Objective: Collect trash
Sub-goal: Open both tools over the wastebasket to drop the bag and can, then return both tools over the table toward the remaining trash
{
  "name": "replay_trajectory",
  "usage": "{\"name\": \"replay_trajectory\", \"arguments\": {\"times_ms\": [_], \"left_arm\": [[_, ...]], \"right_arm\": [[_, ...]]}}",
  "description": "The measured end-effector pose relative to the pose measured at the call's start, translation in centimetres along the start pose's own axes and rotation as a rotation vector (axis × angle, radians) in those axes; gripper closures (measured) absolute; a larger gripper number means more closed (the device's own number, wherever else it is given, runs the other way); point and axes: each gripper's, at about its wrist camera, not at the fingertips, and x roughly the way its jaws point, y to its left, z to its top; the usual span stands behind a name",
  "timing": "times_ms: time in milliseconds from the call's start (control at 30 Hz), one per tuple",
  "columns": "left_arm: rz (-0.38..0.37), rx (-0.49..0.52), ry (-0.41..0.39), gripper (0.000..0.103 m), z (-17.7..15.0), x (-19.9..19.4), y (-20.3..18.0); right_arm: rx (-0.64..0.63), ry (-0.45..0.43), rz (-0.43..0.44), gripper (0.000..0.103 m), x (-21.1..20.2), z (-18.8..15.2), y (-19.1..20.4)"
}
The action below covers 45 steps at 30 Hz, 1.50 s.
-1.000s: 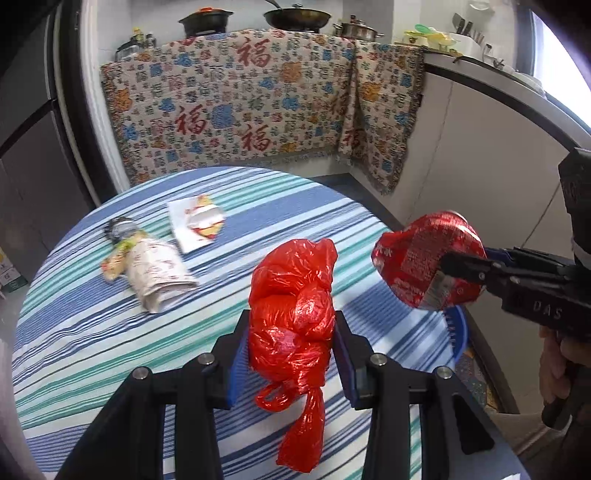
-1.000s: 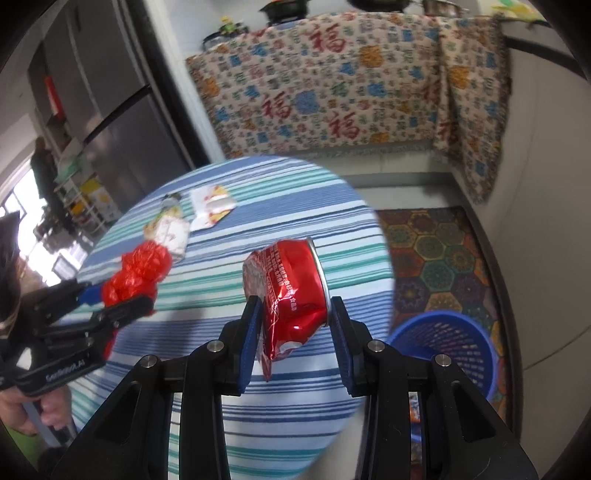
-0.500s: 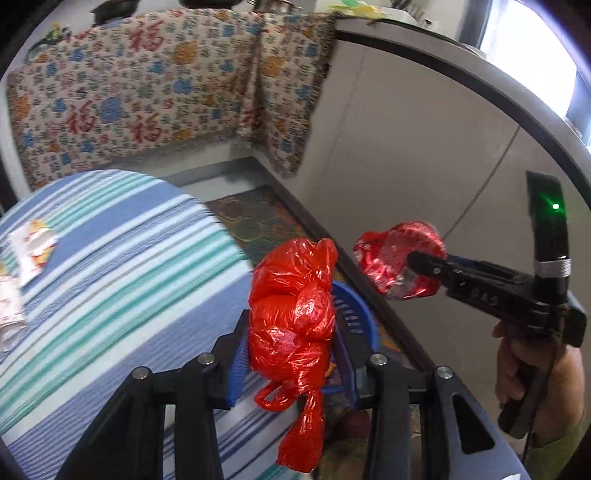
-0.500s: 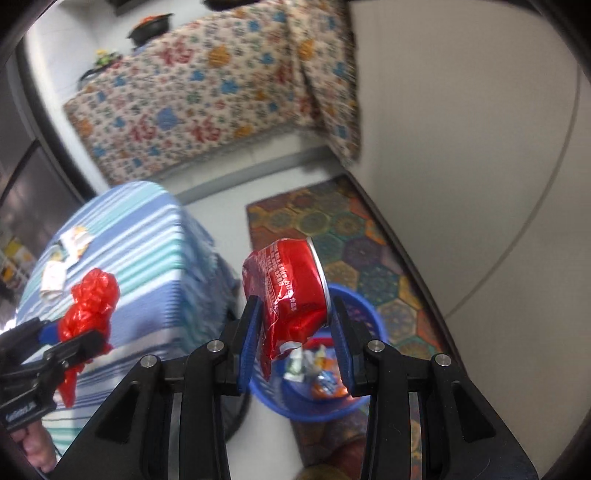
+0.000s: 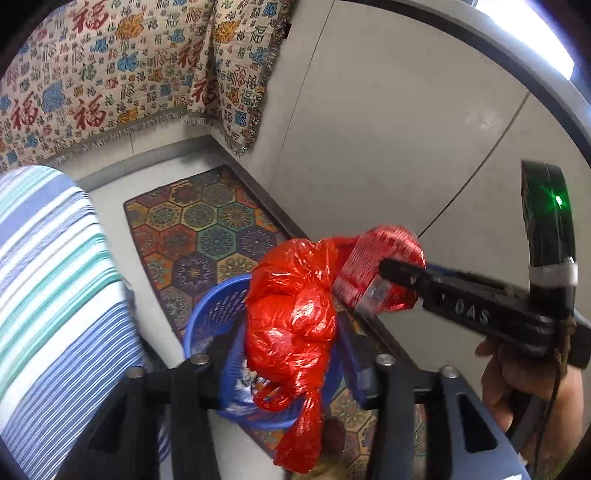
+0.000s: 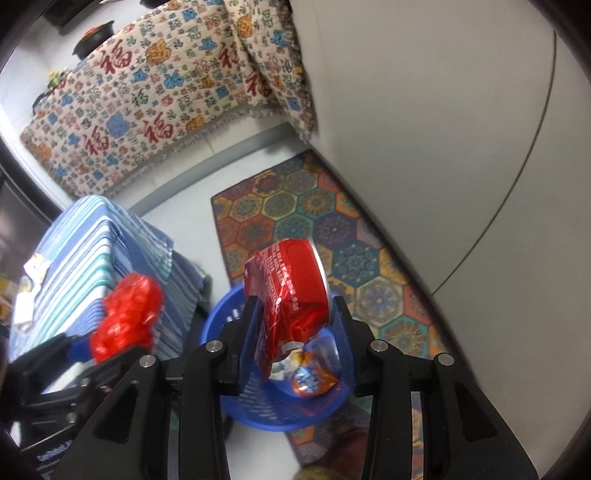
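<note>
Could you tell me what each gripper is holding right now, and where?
Both jaws have just been opening: red bag between left pads, crushed can between right pads, over the blue basket.

A home kitchen: a pot (image 6: 96, 32) sits on a counter draped with patterned cloth (image 6: 155, 107), a hexagon-patterned rug (image 6: 325, 236) on the floor, a striped-cloth desk (image 6: 92, 251).

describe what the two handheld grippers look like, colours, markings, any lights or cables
Both grippers are matte black with angular, cut-out finger arms, silver screw heads and blue pads on the inner faces. The left gripper shows this up close. The right gripper carries raised letters reading DAS on its side, an upright black block with a lit green light, a band of pale tape and a thin dark cable. No sleeve is visible.
</note>
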Motion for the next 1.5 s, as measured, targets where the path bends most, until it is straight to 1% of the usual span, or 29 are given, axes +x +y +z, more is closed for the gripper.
{"name": "replay_trajectory", "arguments": {"times_ms": [33, 100, 167, 233, 267, 300, 400, 467, 533, 600, 667, 733, 800, 900, 967, 1067, 1133, 1200, 1300, 1400, 1500], "left_arm": [[-0.002, -0.021, 0.006, 0.037, 0.3, 0.7, 0.3], [-0.013, -0.052, 0.008, 0.036, 0.6, 1.4, 1.0], [-0.019, -0.072, 0.009, 0.036, 1.0, 1.6, 1.3], [-0.025, -0.076, -0.005, 0.036, 1.0, 1.0, 1.5], [-0.026, -0.075, -0.013, 0.036, 0.9, 0.5, 1.6], [-0.025, -0.075, -0.019, 0.036, 0.8, -0.1, 1.6], [-0.028, -0.071, -0.043, 0.036, 0.0, -3.0, 1.8], [-0.018, -0.074, -0.048, 0.036, -0.8, -5.6, 2.2], [0.001, -0.075, -0.052, 0.036, -1.3, -8.1, 2.9], [0.029, -0.075, -0.062, 0.036, -2.1, -10.7, 3.7], [0.070, -0.074, -0.081, 0.035, -3.4, -13.7, 5.1], [0.121, -0.088, -0.097, 0.031, -4.7, -16.0, 6.8], [0.179, -0.122, -0.109, 0.031, -6.2, -18.0, 8.9], [0.268, -0.185, -0.113, 0.031, -8.6, -19.8, 12.8], [0.333, -0.229, -0.109, 0.031, -10.2, -20.5, 15.3], [0.422, -0.266, -0.106, 0.031, -12.1, -21.4, 18.2], [0.467, -0.284, -0.103, 0.031, -13.4, -21.9, 19.9], [0.494, -0.314, -0.103, 0.031, -14.6, -22.3, 21.7], [0.509, -0.348, -0.114, 0.031, -15.7, -23.0, 23.6], [0.530, -0.354, -0.123, 0.031, -15.8, -23.2, 25.0], [0.549, -0.352, -0.115, 0.031, -16.2, -23.2, 25.8]], "right_arm": [[0.009, 0.001, -0.003, 0.050, 0.1, 0.0, -0.2], [0.015, -0.012, -0.020, 0.049, -0.1, 0.1, -0.5], [0.024, -0.029, -0.016, 0.047, -0.6, 0.3, -0.5], [0.019, -0.053, -0.030, 0.038, -1.2, 0.4, -0.4], [0.015, -0.066, -0.043, 0.036, -1.5, 0.5, -0.4], [0.012, -0.075, -0.053, 0.032, -1.8, 0.5, -0.3], [0.009, -0.094, -0.087, 0.017, -2.4, 0.7, 0.0], [-0.004, -0.109, -0.100, 0.013, -2.9, 0.9, 0.8], [-0.028, -0.124, -0.111, 0.005, -3.5, 1.0, 1.9], [-0.065, -0.148, -0.116, 0.004, -4.3, 0.8, 3.7], [-0.116, -0.168, -0.103, 0.004, -5.0, 0.3, 6.0], [-0.155, -0.179, -0.078, 0.003, -5.7, -0.3, 8.4], [-0.199, -0.188, -0.024, 0.003, -6.2, -1.1, 11.3], [-0.292, -0.182, 0.079, 0.003, -6.7, -2.8, 16.3], [-0.349, -0.171, 0.125, 0.003, -6.4, -4.1, 19.7], [-0.437, -0.129, 0.170, 0.003, -5.1, -6.3, 24.4], [-0.503, -0.094, 0.192, 0.003, -4.0, -7.8, 27.4], [-0.557, -0.074, 0.197, 0.003, -3.2, -9.0, 29.7], [-0.625, -0.055, 0.192, 0.003, -1.8, -10.4, 32.4], [-0.648, -0.040, 0.189, 0.003, -0.7, -11.0, 33.8], [-0.647, -0.031, 0.184, 0.003, 0.1, -11.3, 34.9]]}}
